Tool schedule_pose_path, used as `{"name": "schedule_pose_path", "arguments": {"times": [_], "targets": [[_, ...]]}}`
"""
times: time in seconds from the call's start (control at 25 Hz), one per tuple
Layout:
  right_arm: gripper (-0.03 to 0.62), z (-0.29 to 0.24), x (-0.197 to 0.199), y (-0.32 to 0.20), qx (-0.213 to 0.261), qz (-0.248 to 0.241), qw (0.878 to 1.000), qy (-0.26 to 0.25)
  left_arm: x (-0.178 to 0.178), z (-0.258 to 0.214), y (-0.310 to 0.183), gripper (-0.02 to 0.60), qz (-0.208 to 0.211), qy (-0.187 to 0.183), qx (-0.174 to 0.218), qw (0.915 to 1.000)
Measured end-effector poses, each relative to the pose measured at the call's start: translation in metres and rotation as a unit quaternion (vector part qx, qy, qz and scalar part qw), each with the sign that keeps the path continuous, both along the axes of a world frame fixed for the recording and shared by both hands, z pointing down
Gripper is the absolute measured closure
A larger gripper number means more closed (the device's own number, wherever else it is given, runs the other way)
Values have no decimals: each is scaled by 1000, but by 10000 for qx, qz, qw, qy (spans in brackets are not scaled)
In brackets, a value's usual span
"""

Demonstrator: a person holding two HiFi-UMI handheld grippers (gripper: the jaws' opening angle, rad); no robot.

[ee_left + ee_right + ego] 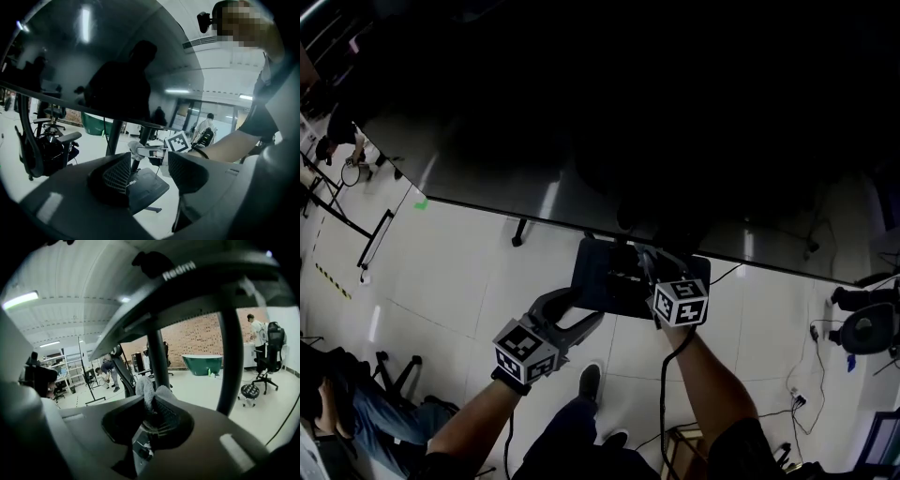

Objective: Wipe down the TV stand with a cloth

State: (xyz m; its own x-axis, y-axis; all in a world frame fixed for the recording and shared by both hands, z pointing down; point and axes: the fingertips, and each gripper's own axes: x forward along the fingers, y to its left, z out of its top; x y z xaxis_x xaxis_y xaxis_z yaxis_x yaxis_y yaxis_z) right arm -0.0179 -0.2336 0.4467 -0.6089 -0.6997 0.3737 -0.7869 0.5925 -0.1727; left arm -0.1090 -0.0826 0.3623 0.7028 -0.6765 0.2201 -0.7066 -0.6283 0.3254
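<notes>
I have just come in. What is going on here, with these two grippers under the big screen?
A person holds one gripper in each hand, low at the foot of a TV stand. The right gripper is shut on a pale cloth and holds it close to the stand's post, above the dark base plate. Whether the cloth touches the post cannot be told. The left gripper is open and empty, beside the base plate.

My left gripper [586,307] and right gripper [639,261] are grey curved shells, each with a white cube [525,352] of black square markers and dark cross-hatched pads [117,172], a black cable [664,375] trailing off the right one, plus dark short sleeves [741,445] and dark shoes [590,382].
</notes>
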Motion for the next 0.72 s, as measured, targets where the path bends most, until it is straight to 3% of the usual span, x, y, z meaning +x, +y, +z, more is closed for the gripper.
{"name": "schedule_pose_path", "arguments": {"times": [0.32, 0.72], "targets": [[548, 30, -29, -63, 326, -112, 9993, 157, -3, 43, -14, 308, 42, 53, -126, 9999], [548, 49, -43, -95, 517, -83, 9983, 238, -5, 65, -17, 308, 19, 91, -187, 9998]]}}
